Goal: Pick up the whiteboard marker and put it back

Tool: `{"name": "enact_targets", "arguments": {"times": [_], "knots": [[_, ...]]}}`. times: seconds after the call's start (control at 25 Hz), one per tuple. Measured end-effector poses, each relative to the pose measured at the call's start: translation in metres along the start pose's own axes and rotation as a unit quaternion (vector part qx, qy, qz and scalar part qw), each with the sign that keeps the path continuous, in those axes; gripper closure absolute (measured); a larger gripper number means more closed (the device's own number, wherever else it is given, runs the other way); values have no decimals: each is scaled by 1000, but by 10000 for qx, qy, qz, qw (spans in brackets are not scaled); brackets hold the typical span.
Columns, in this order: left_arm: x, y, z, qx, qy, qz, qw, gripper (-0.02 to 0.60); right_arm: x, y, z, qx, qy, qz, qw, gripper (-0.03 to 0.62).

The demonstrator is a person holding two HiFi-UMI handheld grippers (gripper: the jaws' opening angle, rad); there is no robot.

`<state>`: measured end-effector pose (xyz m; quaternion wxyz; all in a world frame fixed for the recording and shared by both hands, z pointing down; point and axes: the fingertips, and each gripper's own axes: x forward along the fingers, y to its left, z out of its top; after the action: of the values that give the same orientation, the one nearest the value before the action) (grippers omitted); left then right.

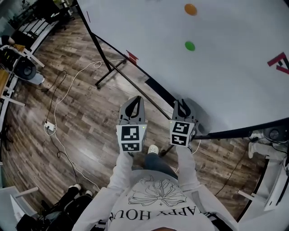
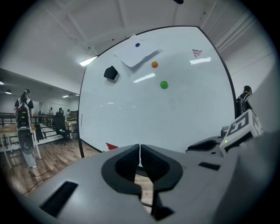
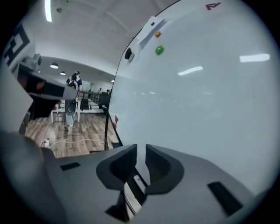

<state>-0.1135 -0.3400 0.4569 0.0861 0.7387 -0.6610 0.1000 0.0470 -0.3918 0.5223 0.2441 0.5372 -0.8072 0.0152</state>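
whiteboard (image 1: 226,67): spread over the upper right of the head view, carried on a black stand (image 1: 106,67); a red logo (image 1: 277,61) is printed at its right edge
floor (image 1: 81,117): wood planks are seen across the left and lower part of the head view, crossed by a white cable (image 1: 67,81)
ledge (image 1: 158,90): a dark strip is fixed along the board's lower edge, just above both grippers in the head view
left gripper (image 2: 140,151): held at lower centre of the head view; its jaws are pressed together with nothing between them
right gripper (image 3: 141,151): held just right of the left one, close to the board; its jaws are parted by a narrow gap and nothing is gripped
sheet of paper (image 2: 135,52): pinned at the upper centre of the left gripper view, with a black block (image 2: 111,72) to its left
green magnet (image 1: 189,45): stuck on the board below an orange magnet (image 1: 190,9)
whiteboard marker (image 3: 139,180): a slim pale item is seen lying on the ledge, low centre of the right gripper view, below the jaw gap; it is too small to be told for certain
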Motion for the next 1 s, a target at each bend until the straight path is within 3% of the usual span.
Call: {"name": "enact_targets", "arguments": {"times": [0.16,0.32,1.0], "knots": [[-8,-6,21,44,-257,-68,9996,572,-27,-15,31,653,-582,-148,9961,569],[-19,-10,38,57,-460,-81,9989,572,-54,-25,53,964,-968,-280,9902,577],[-52,-8,61,136,-803,-116,9966,571,-99,-32,77,1295,-1422,-517,9800,588]]}}
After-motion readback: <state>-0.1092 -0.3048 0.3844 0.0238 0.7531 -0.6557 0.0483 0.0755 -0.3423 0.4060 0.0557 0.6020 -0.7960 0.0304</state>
